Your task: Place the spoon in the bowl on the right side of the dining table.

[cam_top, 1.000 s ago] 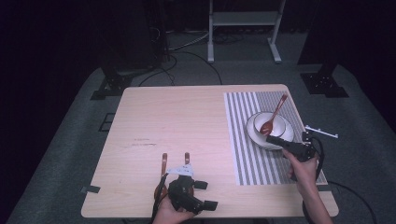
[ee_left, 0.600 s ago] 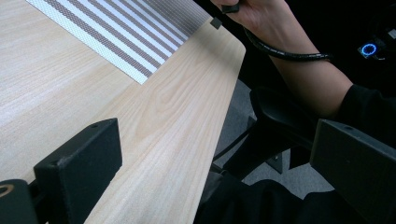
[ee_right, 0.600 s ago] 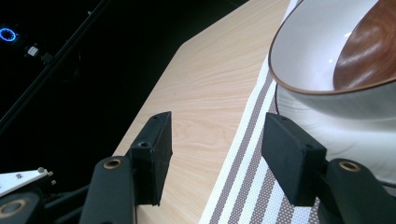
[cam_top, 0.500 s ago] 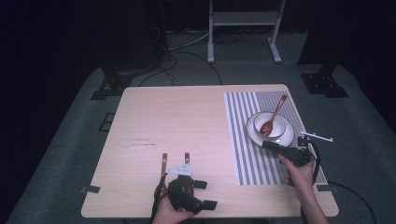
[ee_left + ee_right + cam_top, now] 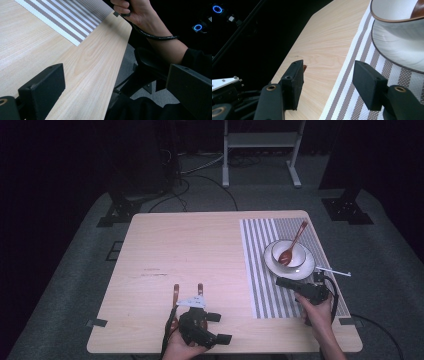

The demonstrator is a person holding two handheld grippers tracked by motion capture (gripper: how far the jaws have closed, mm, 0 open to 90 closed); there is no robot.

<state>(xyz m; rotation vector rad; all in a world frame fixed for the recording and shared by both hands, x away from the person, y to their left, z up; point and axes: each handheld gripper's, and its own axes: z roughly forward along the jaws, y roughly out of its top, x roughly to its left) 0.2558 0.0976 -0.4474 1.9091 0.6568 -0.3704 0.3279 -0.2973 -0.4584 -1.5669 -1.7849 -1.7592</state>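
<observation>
While the left gripper (image 5: 187, 289) rests at the bottom centre of the high view with its jaws spread and nothing between them, the right gripper (image 5: 280, 281) at lower right lies on the striped placemat (image 5: 260, 270), jaws also spread and empty, pointing left across the mat just below the plate (image 5: 306, 269). Farther up sits the bowl (image 5: 295, 249) on that plate, and the wooden spoon (image 5: 292, 245) leans in it, handle toward the upper right. To my eye the setting looks finished, with little left to do.
</observation>
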